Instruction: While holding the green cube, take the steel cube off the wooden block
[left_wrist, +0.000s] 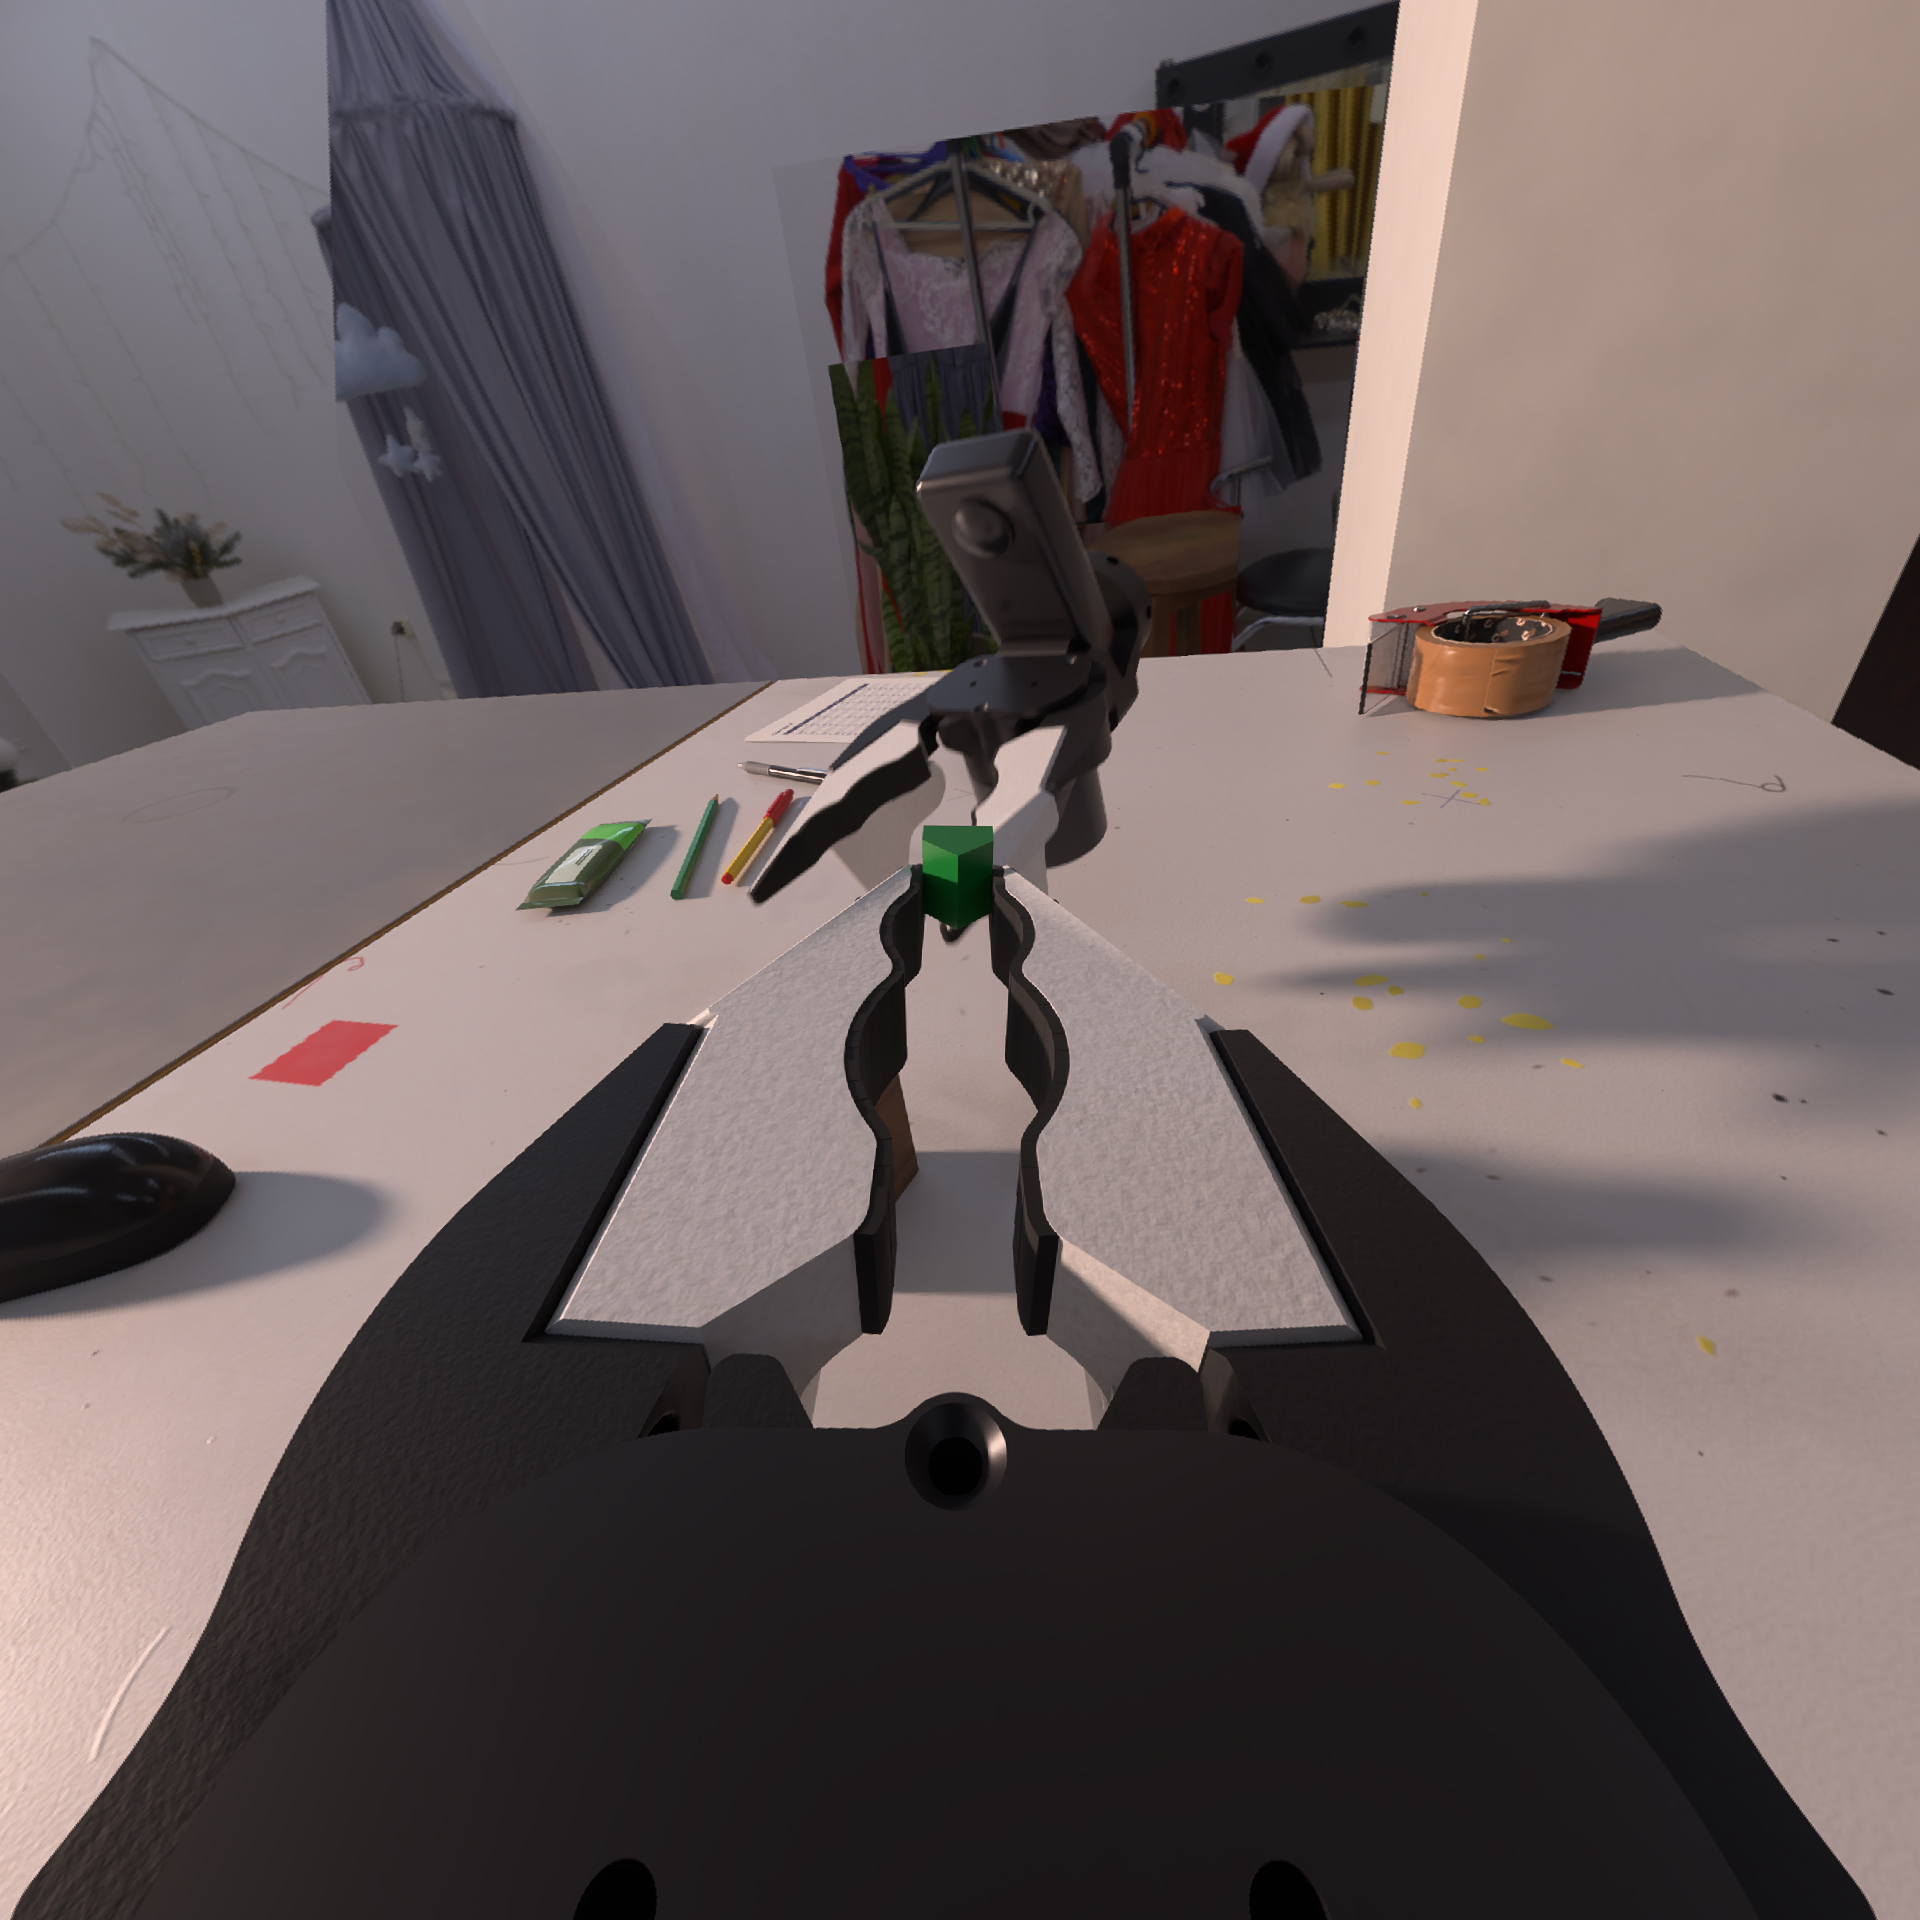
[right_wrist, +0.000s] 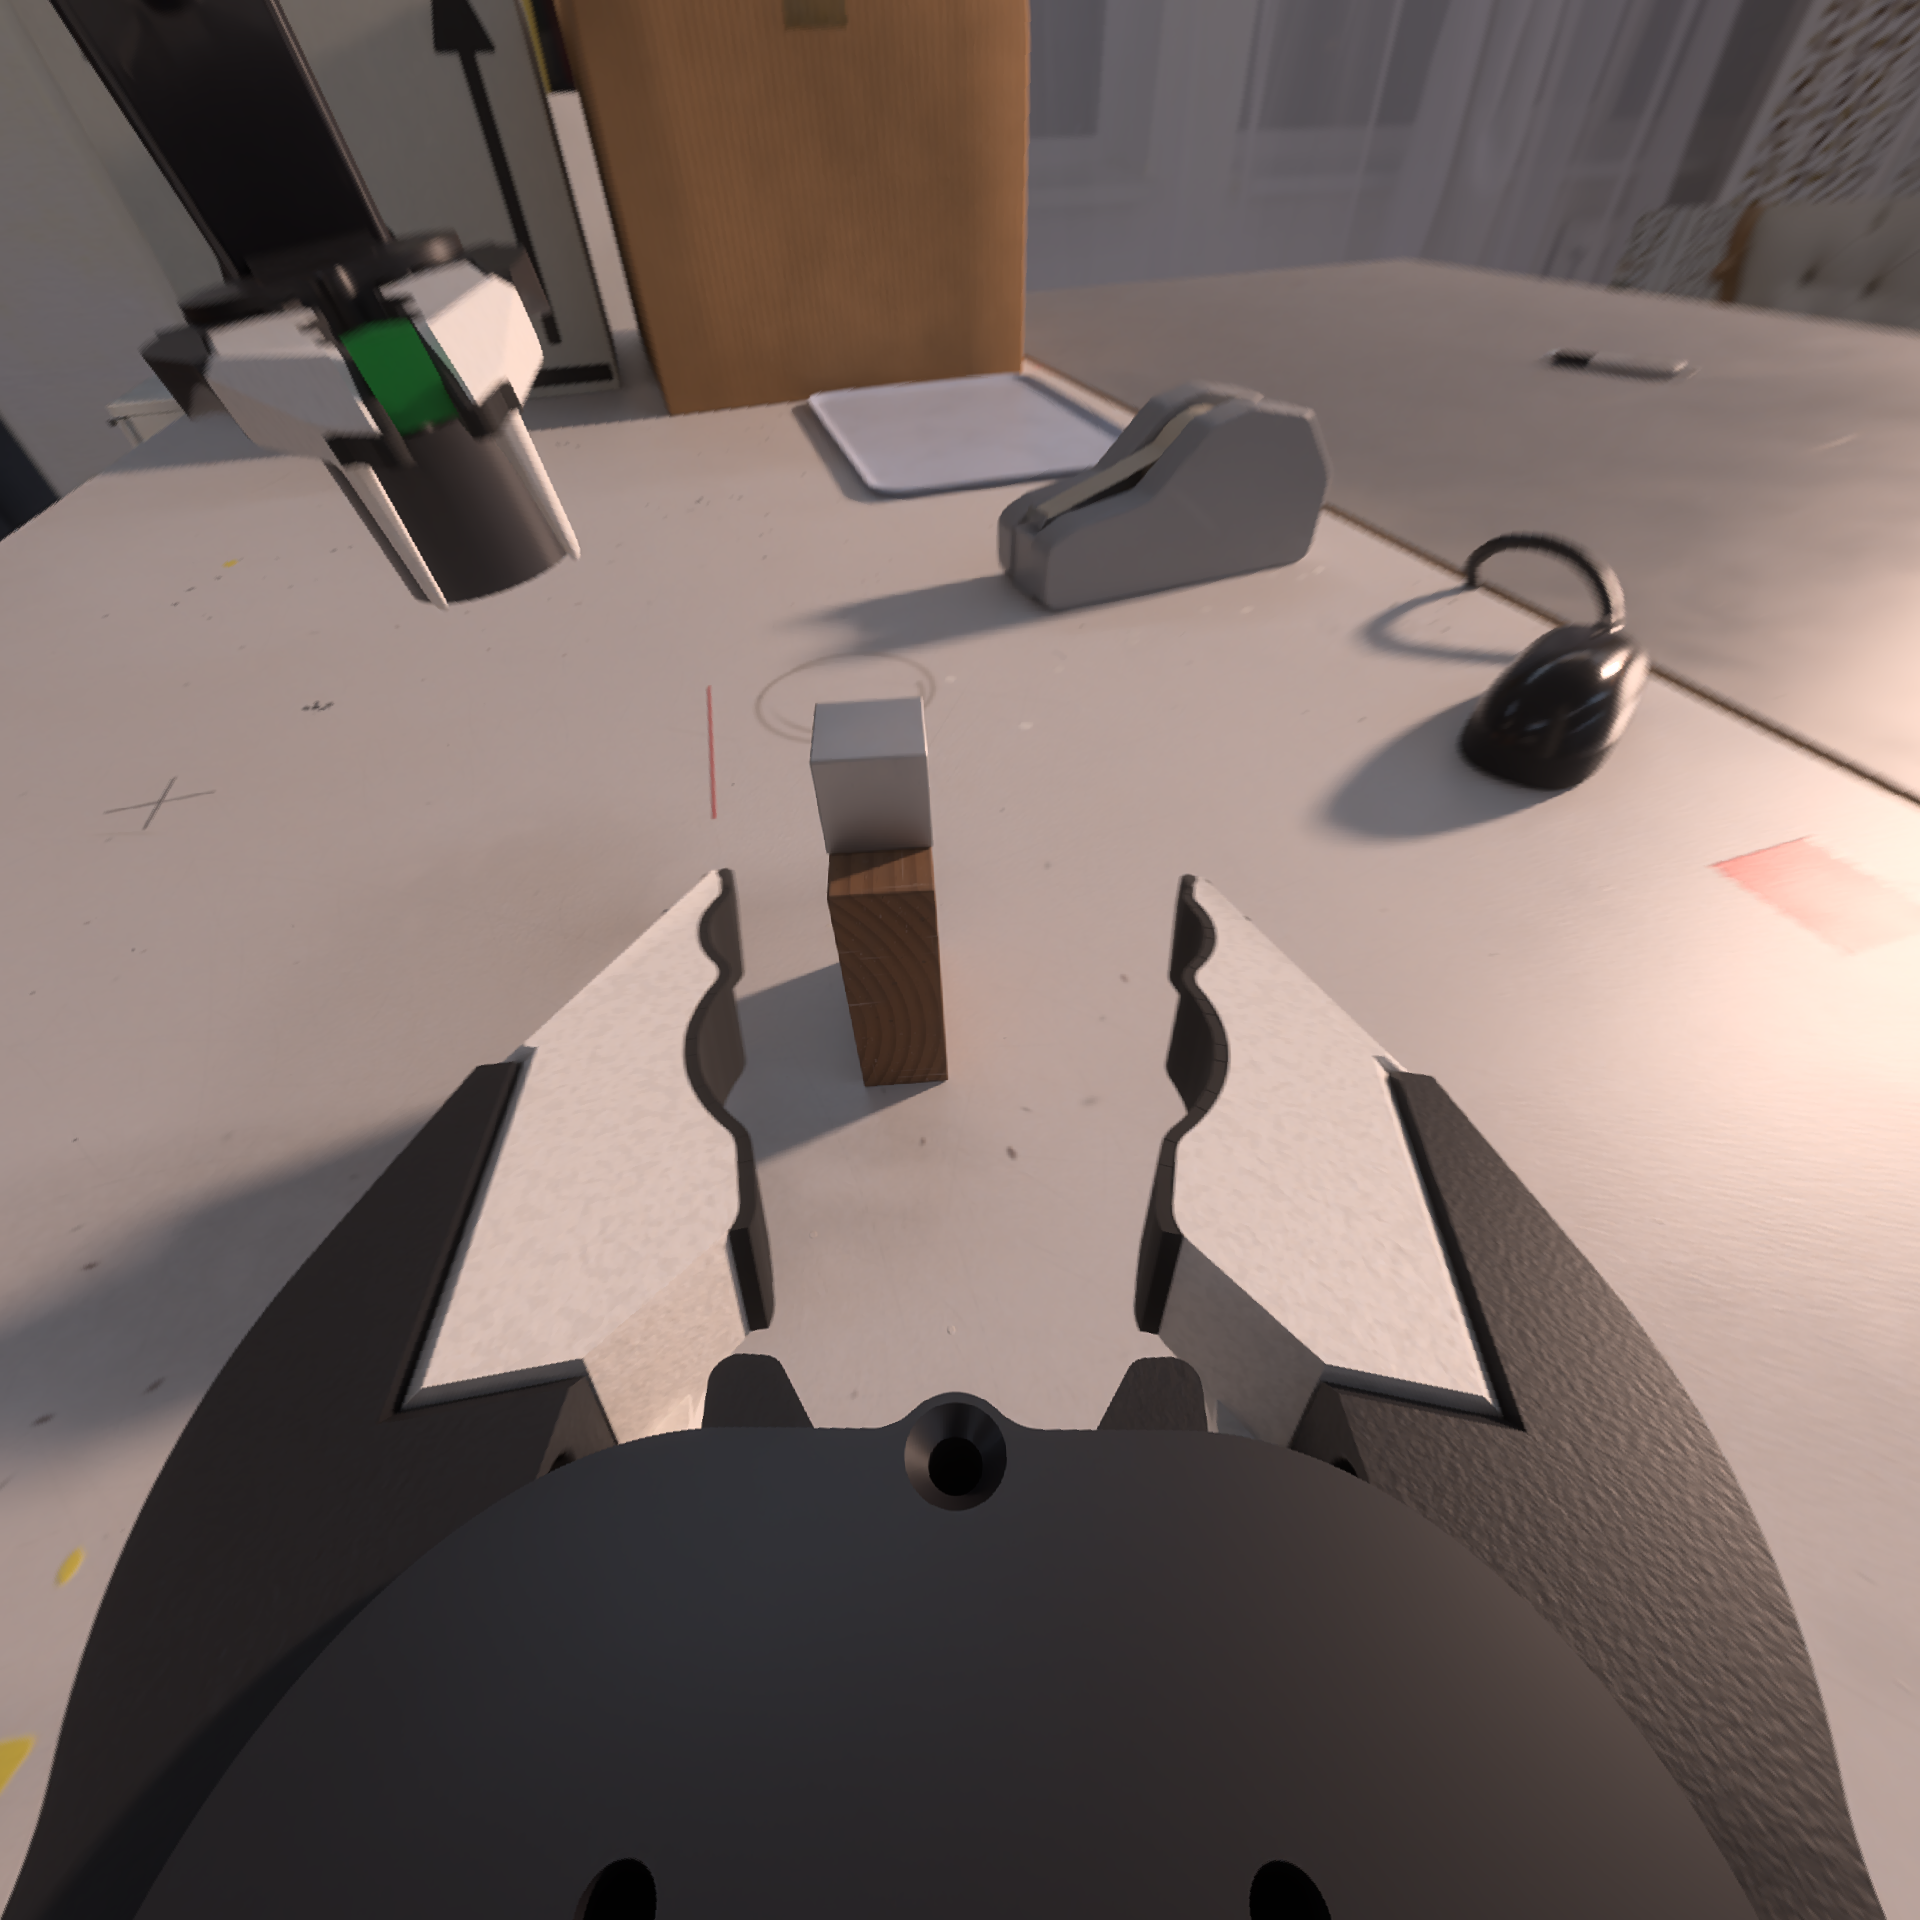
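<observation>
Two hand-held grippers are at work here. Nearest in the right wrist view, the right hand-held gripper (right_wrist: 956, 904) hangs with its fingers spread wide and nothing between them, aimed at the stack just ahead. The wooden block (right_wrist: 891, 966) stands upright on the worktop (right_wrist: 416, 935), and the steel cube (right_wrist: 869, 774) sits on its top end, roughly square to it and covering most of that small face. Beyond them lie a grey tape dispenser (right_wrist: 1169, 509), a black mouse (right_wrist: 1556, 717) and a pale tray (right_wrist: 961, 428).

Up and to the left, the left hand-held gripper (right_wrist: 400, 390) is clamped on the green cube (right_wrist: 397, 374); its own view shows the cube (left_wrist: 954, 873) pinched right at the fingertips, clear of the worktop.

The steel cube is likely heavy for its size, rigid and smooth, so it may slip in a light pinch. The best hold seems to be across its two side faces, about mid-height and well above the block's top. The narrow, tall block looks easy to topple, so a straight lift should suit better than a sideways drag.
</observation>
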